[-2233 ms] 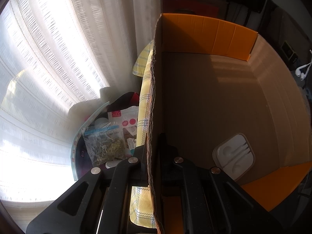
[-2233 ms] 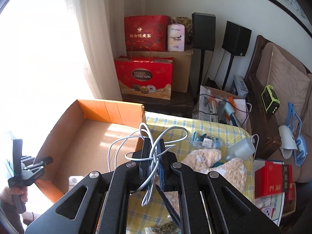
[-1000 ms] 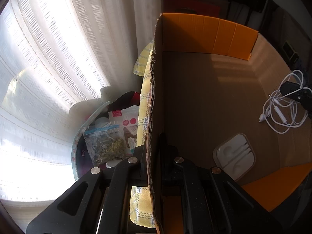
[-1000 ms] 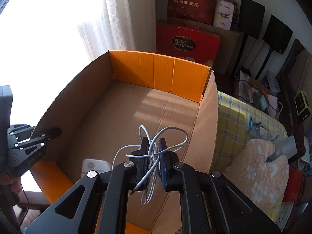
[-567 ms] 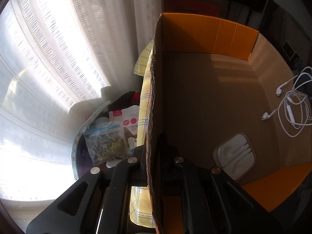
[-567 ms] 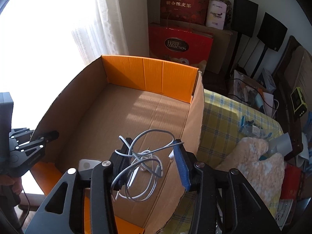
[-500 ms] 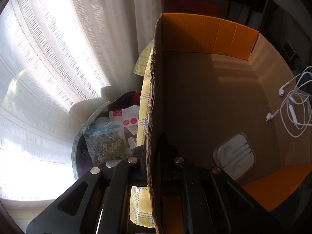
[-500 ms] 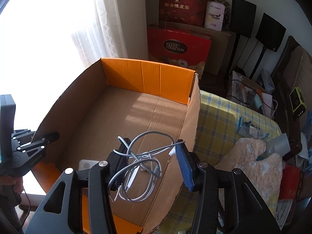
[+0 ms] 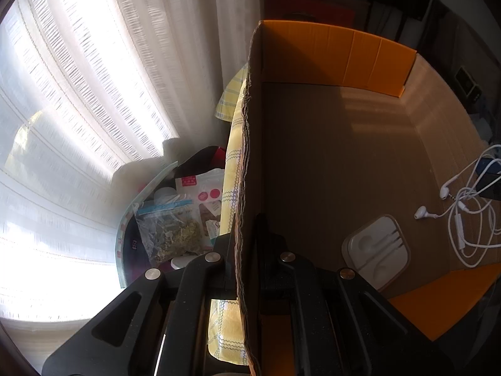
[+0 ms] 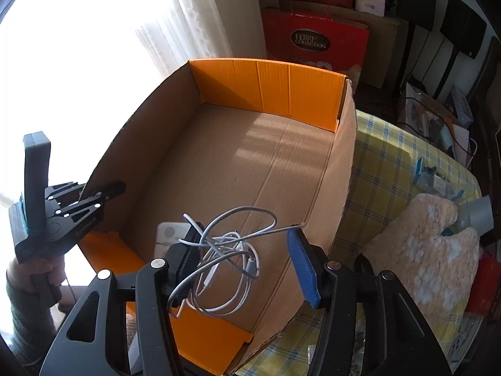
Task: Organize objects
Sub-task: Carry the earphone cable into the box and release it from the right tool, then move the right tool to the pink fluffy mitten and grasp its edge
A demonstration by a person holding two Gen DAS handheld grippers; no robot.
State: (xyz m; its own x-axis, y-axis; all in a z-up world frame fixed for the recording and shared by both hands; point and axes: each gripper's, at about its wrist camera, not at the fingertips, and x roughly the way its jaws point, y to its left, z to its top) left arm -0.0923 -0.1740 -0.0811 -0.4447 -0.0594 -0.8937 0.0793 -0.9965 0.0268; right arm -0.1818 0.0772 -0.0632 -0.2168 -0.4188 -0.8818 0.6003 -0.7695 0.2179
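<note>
Covering table: yellow plaid cloth

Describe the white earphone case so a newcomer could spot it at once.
Find the big cardboard box with orange flaps on the yellow checked cloth. On its floor, at the end where the left gripper clamps the side wall, lies the earphone case. It is a flat, rounded white square with moulded grooves, unlike the loose tangle of white earphones beside it.
</note>
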